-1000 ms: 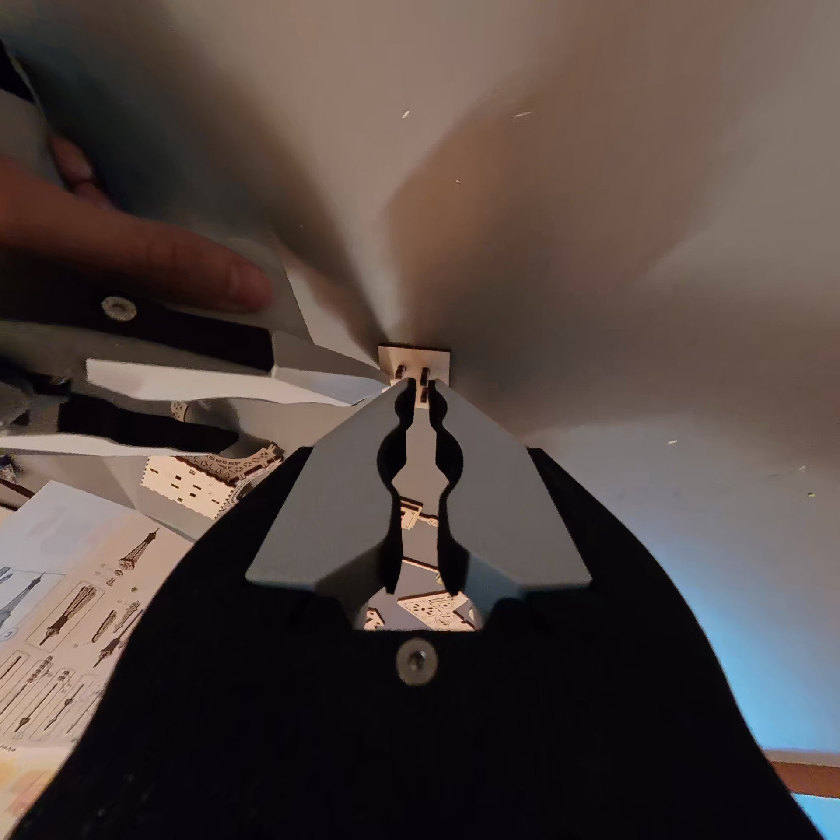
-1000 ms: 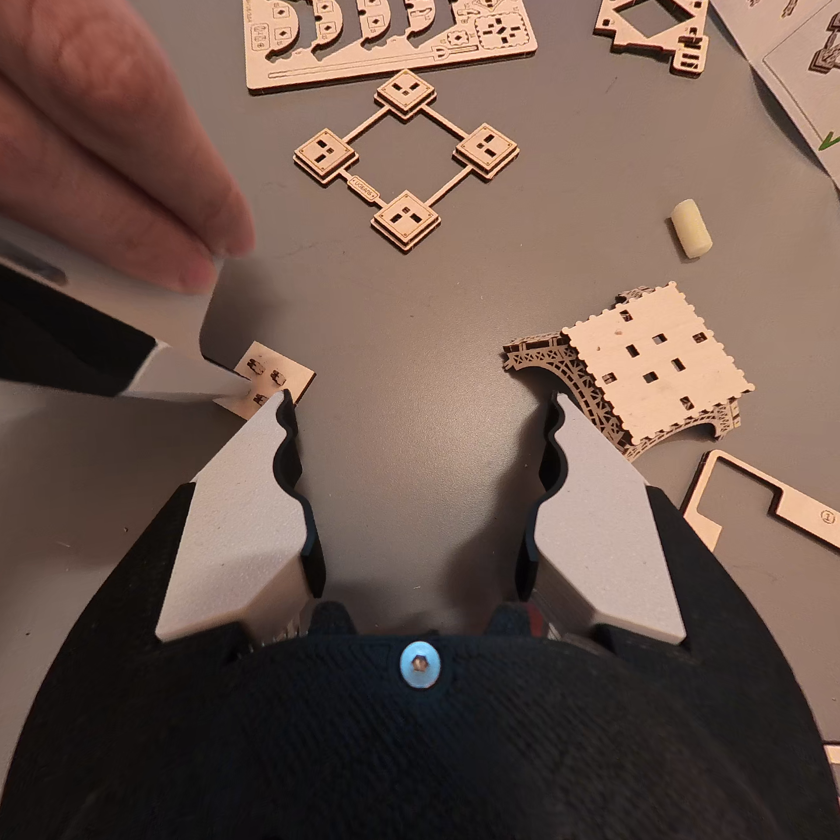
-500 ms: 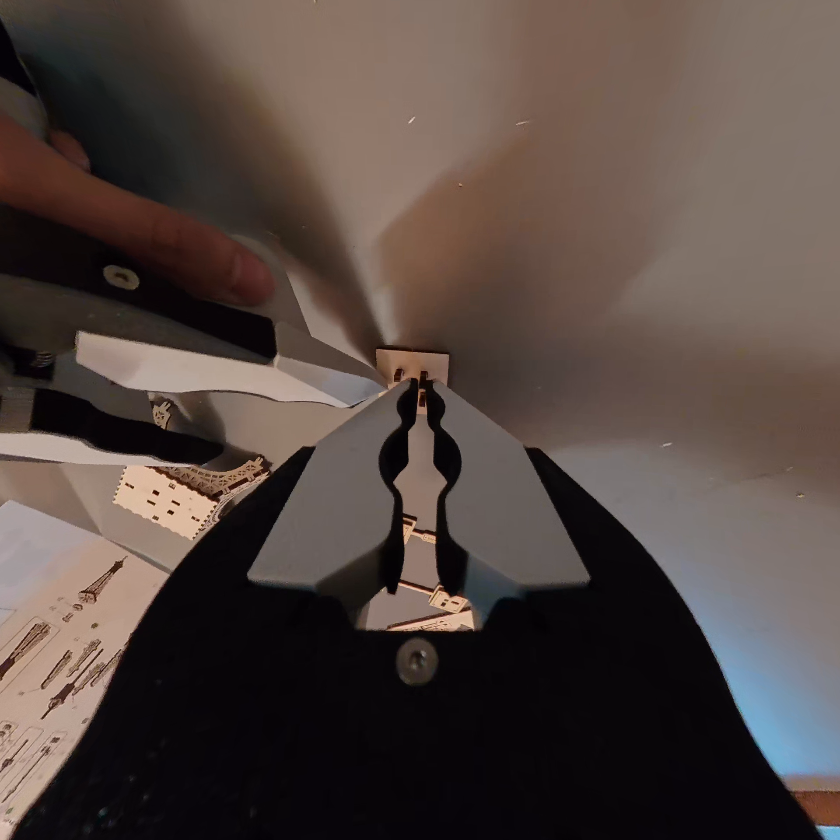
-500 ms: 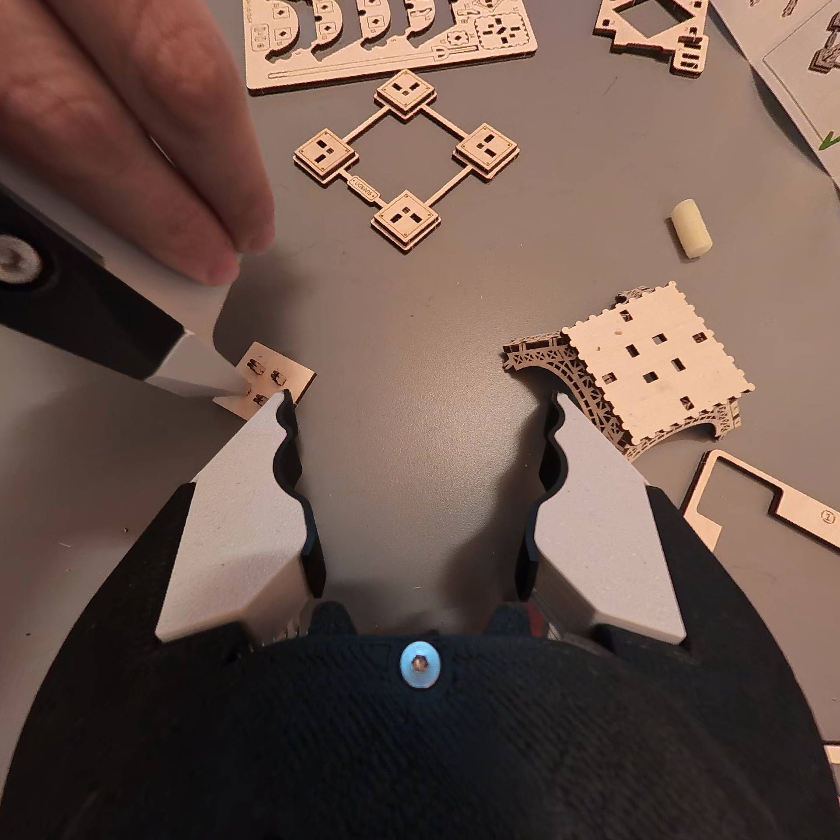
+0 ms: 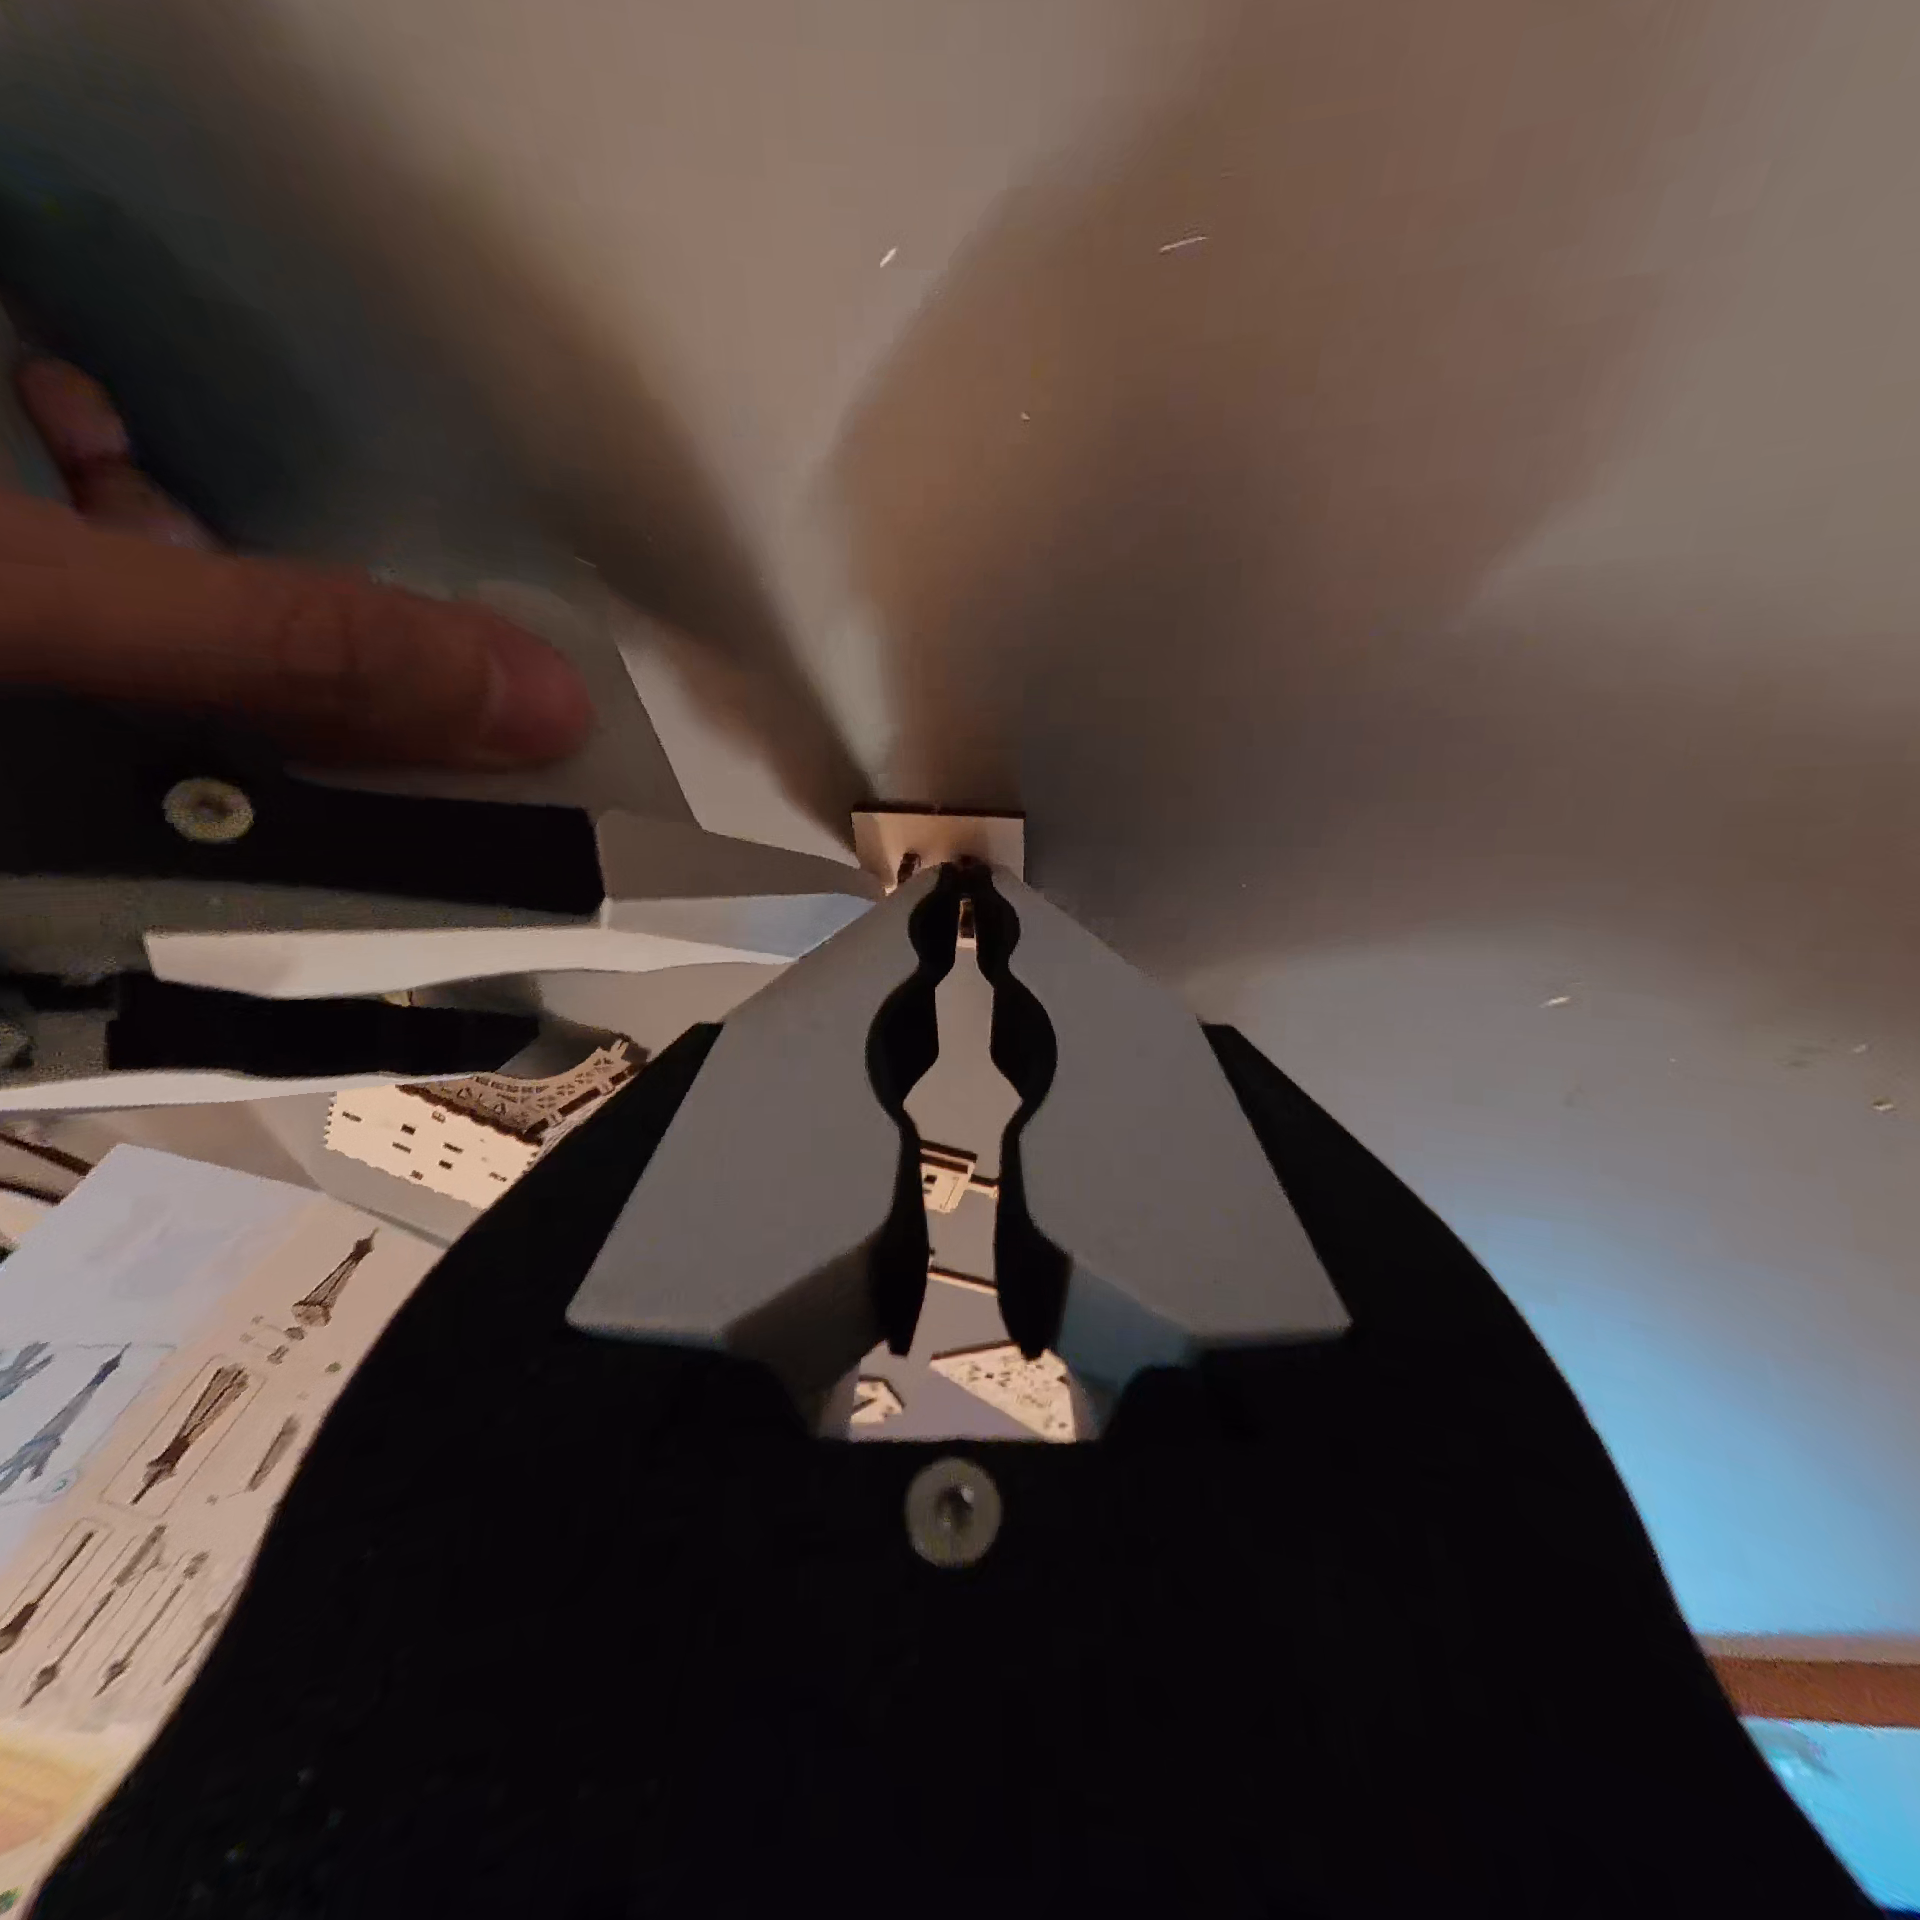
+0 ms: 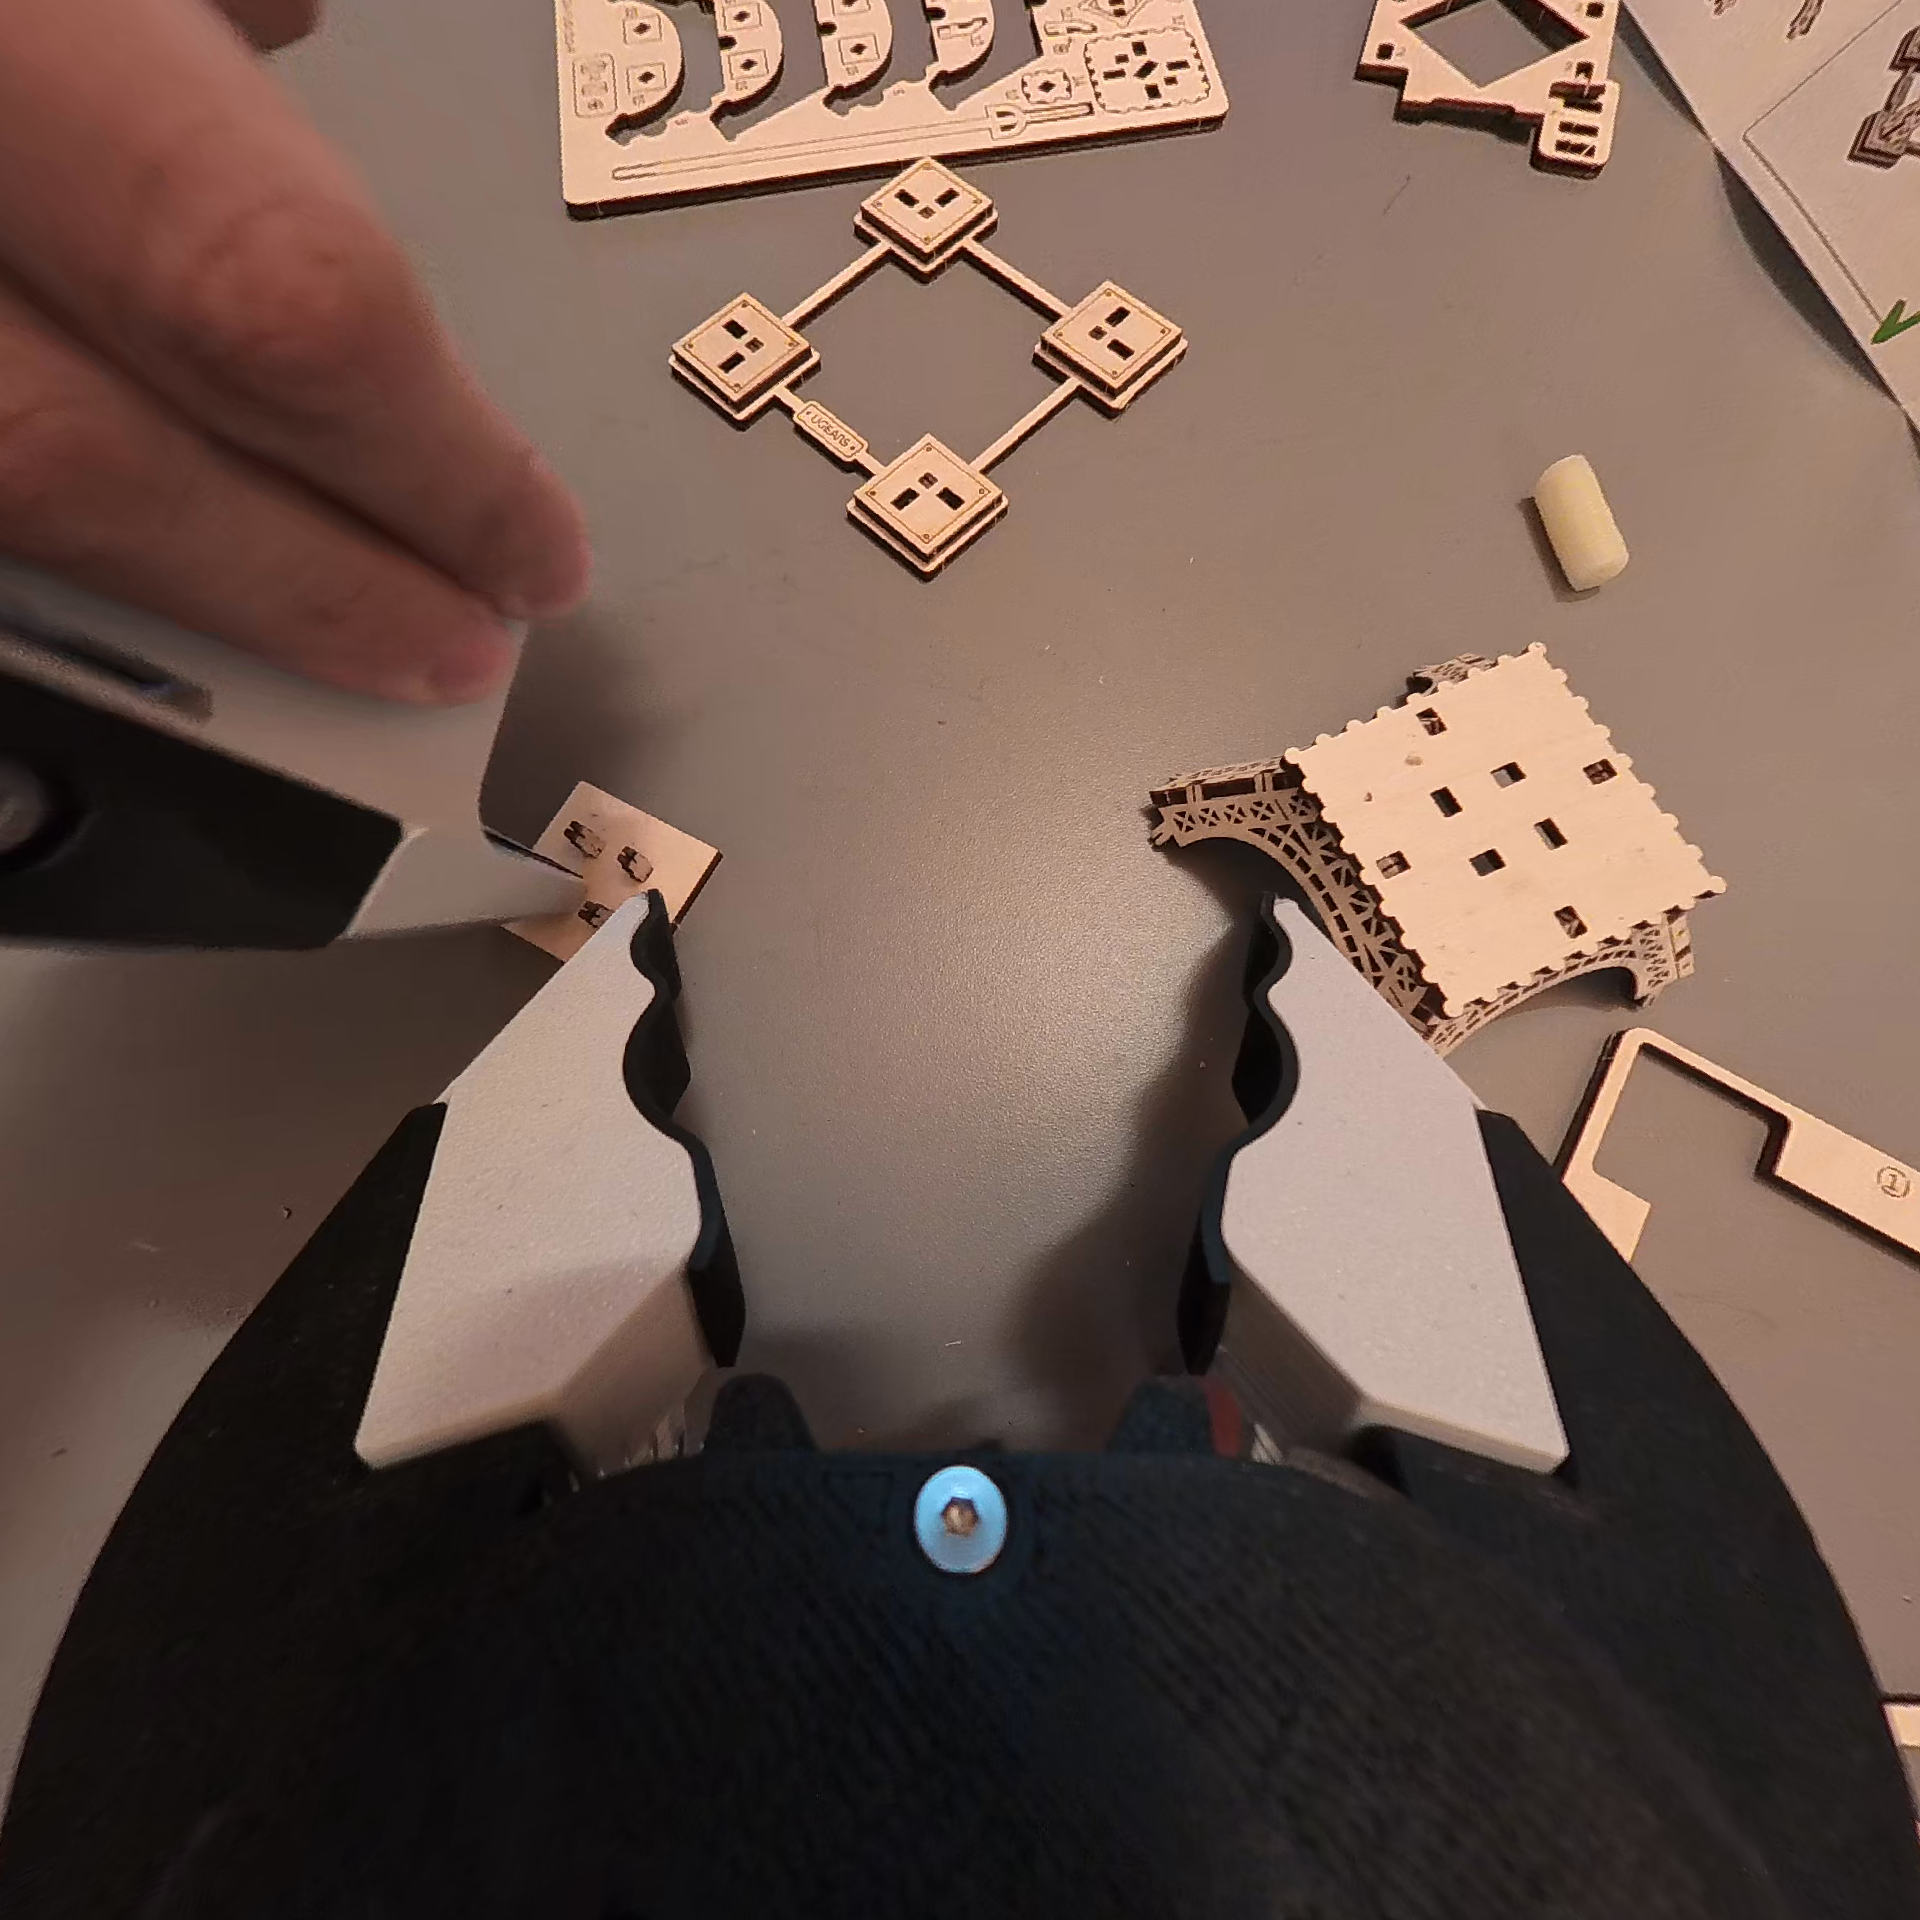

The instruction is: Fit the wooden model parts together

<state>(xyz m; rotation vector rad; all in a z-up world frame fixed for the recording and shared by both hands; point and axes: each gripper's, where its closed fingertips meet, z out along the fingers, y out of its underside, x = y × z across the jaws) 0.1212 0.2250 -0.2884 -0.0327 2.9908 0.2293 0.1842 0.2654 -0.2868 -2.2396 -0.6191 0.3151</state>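
A small square wooden plate (image 6: 639, 857) with slots lies on the grey table (image 6: 935, 707). My left gripper (image 5: 961, 878) is closed to a narrow slit, its tips on that plate (image 5: 940, 836). In the right wrist view it (image 6: 566, 873) comes in low from the left under a person's hand (image 6: 260, 416). My right gripper (image 6: 961, 914) is open and empty, and its left fingertip (image 6: 634, 920) touches the plate's near edge. A wooden arched tower base (image 6: 1455, 842) lies just right of its other finger. A square frame with corner pads (image 6: 925, 364) lies ahead.
A wooden part sheet (image 6: 883, 104) and a smaller cut-out part (image 6: 1496, 83) lie at the far edge. A pale cylinder (image 6: 1579, 525) lies to the right, an empty cut-out frame (image 6: 1766, 1164) near right. Instruction sheets lie at the far right (image 6: 1818, 156) and in the left wrist view (image 5: 156, 1403).
The left gripper rocked up and back down about its tips while staying on the small plate. The plate and the right gripper have not moved.
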